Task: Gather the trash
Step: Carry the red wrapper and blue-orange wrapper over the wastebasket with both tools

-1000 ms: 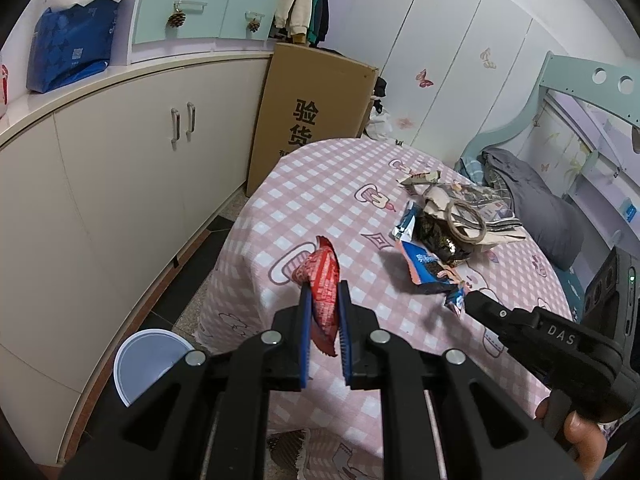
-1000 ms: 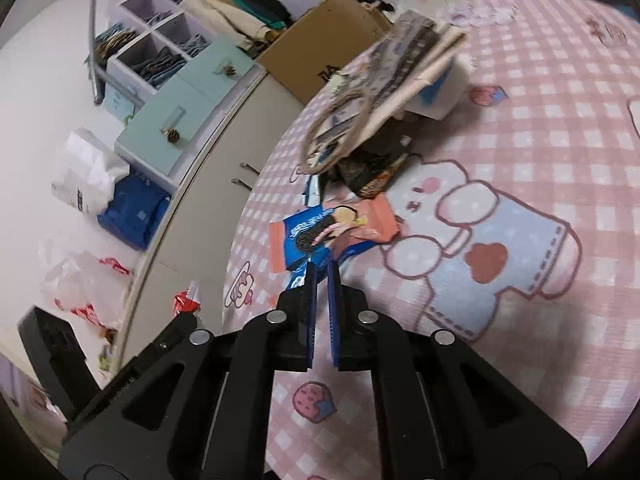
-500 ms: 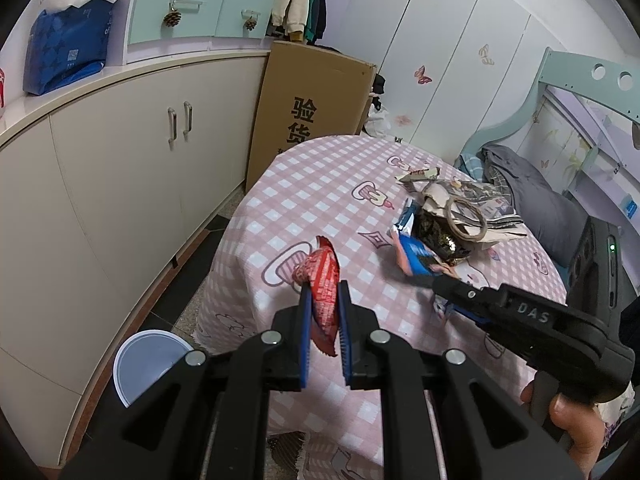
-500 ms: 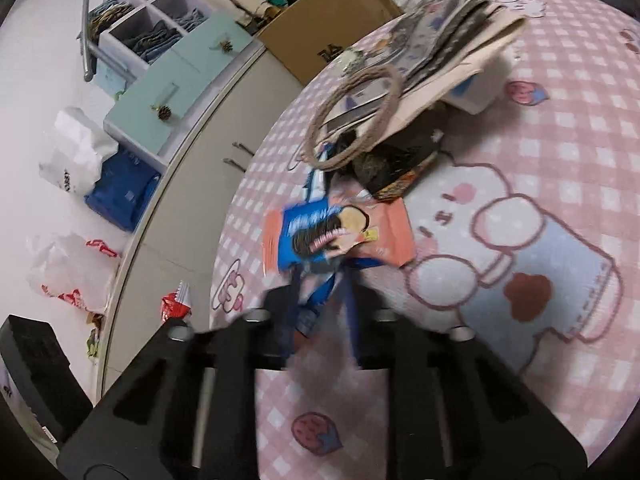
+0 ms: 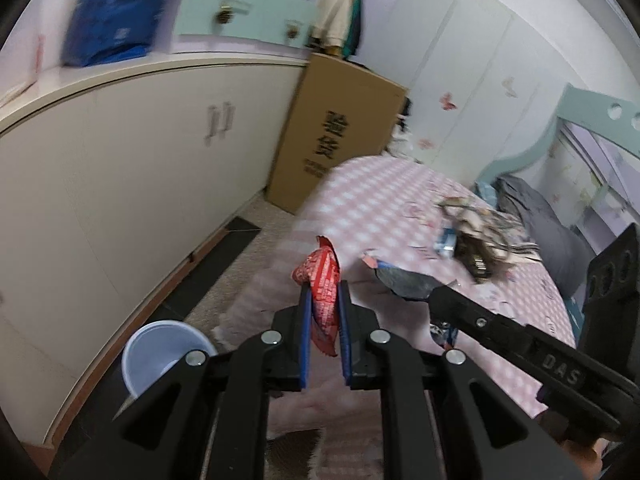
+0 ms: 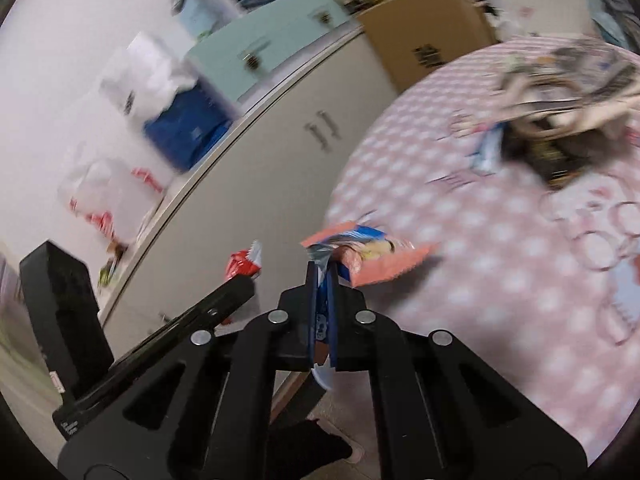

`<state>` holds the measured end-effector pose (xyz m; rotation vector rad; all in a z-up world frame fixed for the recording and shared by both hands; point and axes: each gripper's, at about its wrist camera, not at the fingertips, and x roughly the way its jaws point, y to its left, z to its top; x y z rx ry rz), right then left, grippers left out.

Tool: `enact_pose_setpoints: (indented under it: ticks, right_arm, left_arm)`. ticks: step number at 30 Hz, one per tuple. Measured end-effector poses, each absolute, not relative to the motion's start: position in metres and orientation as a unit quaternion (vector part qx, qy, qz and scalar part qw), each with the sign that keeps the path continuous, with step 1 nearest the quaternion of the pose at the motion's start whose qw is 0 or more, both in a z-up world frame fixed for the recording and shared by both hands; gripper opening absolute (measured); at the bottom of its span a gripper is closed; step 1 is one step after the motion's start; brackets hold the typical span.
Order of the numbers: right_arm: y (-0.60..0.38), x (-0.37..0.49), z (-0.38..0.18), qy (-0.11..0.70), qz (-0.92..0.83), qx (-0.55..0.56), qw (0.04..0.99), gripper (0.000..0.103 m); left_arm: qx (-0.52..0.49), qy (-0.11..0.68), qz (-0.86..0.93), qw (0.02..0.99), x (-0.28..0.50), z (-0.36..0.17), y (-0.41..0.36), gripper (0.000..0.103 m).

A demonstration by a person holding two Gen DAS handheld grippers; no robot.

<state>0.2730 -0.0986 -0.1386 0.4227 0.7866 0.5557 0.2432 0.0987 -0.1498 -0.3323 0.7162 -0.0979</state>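
My left gripper (image 5: 323,292) is shut on a crumpled red wrapper (image 5: 320,276), held above the near edge of the pink checked table (image 5: 384,200). My right gripper (image 6: 322,276) is shut on an orange and blue snack wrapper (image 6: 372,256), lifted off the cloth at the table's left edge. In the left wrist view the right gripper (image 5: 434,294) comes in from the right with that wrapper's silver inside (image 5: 404,282) showing. The right wrist view shows the left gripper's tip (image 6: 244,282) and the red wrapper (image 6: 244,262). A pale blue bin (image 5: 164,354) stands on the floor below left.
More litter, a dark packet and a printed bag with a rope handle (image 5: 480,228), lies further back on the table. White cupboards (image 5: 120,184) run along the left. A tall cardboard box (image 5: 340,136) stands behind the table, a bed (image 5: 560,208) to the right.
The right gripper closed on the orange and blue wrapper, lifted it off the table and carried it left towards the table's edge. The left gripper swung left with the red wrapper, bringing the bin closer.
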Motion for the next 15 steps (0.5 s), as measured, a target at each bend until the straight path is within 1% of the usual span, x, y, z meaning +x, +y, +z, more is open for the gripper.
enact_pose_setpoints:
  ticks: [6, 9, 15]
  right_arm:
    - [-0.027, 0.271, -0.158, 0.395, 0.311, 0.14, 0.853, 0.005]
    - [0.008, 0.273, -0.178, 0.412, 0.326, 0.112, 0.843, 0.005]
    - [0.065, 0.284, -0.234, 0.456, 0.338, 0.063, 0.821, 0.005]
  left_arm:
    - [-0.199, 0.367, 0.016, 0.909, 0.227, -0.184, 0.166, 0.012]
    - [-0.226, 0.392, 0.047, 0.891, 0.224, -0.215, 0.202, 0.012]
    - [-0.241, 0.446, 0.09, 0.857, 0.232, -0.281, 0.239, 0.012]
